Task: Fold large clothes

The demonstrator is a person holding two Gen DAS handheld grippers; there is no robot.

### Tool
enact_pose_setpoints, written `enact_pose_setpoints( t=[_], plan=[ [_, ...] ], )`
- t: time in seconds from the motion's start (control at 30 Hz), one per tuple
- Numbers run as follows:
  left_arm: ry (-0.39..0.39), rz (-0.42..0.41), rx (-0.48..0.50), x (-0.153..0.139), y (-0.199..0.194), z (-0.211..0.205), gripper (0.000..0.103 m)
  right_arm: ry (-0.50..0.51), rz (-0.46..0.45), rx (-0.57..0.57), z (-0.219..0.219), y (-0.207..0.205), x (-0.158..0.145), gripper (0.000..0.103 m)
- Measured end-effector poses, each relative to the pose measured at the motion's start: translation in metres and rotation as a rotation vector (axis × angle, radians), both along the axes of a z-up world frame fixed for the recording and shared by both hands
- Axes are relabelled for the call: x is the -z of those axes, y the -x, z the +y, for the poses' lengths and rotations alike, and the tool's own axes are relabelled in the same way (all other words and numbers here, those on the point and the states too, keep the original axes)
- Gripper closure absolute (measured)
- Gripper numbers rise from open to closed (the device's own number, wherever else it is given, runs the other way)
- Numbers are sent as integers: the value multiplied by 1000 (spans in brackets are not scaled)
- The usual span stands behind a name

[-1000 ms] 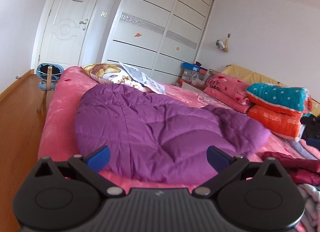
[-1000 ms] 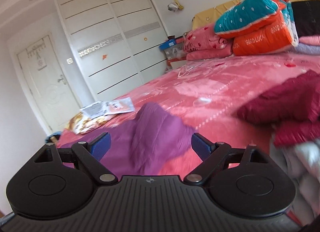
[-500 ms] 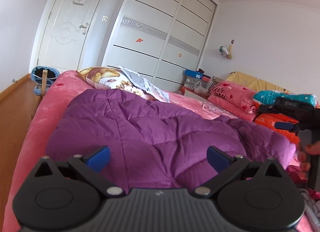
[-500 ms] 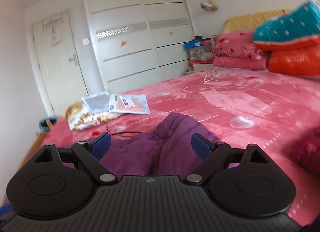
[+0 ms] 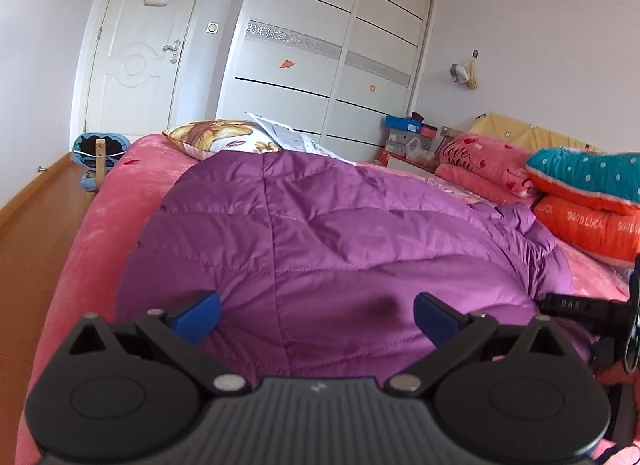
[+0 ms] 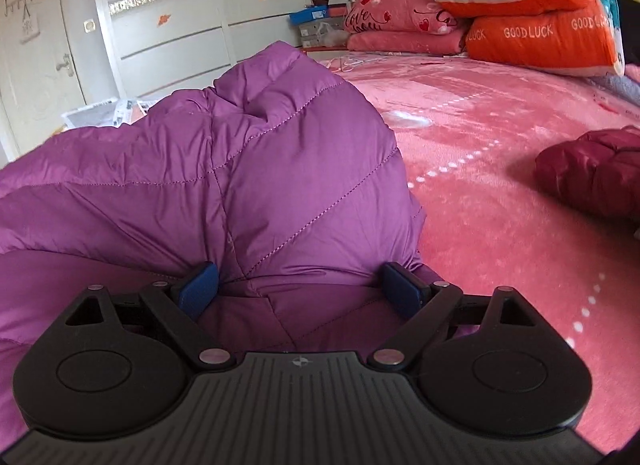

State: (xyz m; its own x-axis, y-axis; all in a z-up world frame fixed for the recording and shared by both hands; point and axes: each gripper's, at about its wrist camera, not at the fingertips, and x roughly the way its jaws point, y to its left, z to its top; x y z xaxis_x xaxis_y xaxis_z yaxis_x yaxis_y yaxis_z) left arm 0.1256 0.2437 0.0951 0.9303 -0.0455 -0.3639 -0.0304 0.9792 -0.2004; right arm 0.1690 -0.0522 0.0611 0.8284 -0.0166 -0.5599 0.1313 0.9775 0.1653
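Observation:
A purple quilted down jacket point(image 5: 332, 241) lies spread on the pink bed point(image 5: 136, 169). My left gripper point(image 5: 318, 315) is open, low over the jacket's near edge, its blue pads on either side of the fabric. My right gripper point(image 6: 300, 291) is open, and a puffed-up fold of the jacket point(image 6: 256, 169) bulges between its blue pads. The right gripper's black body shows at the right edge of the left wrist view point(image 5: 592, 313).
A patterned pillow point(image 5: 220, 137) with papers lies at the bed's far end. Stacked pink, teal and orange quilts point(image 6: 532, 21) sit at the back right. A dark red garment point(image 6: 592, 169) lies on the bed to the right. Wooden floor point(image 5: 28, 233) is left of the bed.
Both grippers have moved forward and down onto the purple jacket. The right one now has a fold of it between its open fingers; both stay open.

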Motion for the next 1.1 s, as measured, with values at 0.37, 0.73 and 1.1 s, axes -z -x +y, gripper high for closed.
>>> enact_pose_setpoints(
  t=[0.37, 0.73, 1.1],
  plan=[
    [45, -42, 2, -29, 26, 9, 1, -170, -213, 178, -30, 110, -59, 0],
    [-161, 5, 63, -55, 125, -23, 1, -7, -94, 149, 6, 265, -57, 0],
    [-254, 4, 152, -97, 265, -50, 1, 69, -181, 25, 64, 402, -100, 0]
  ],
)
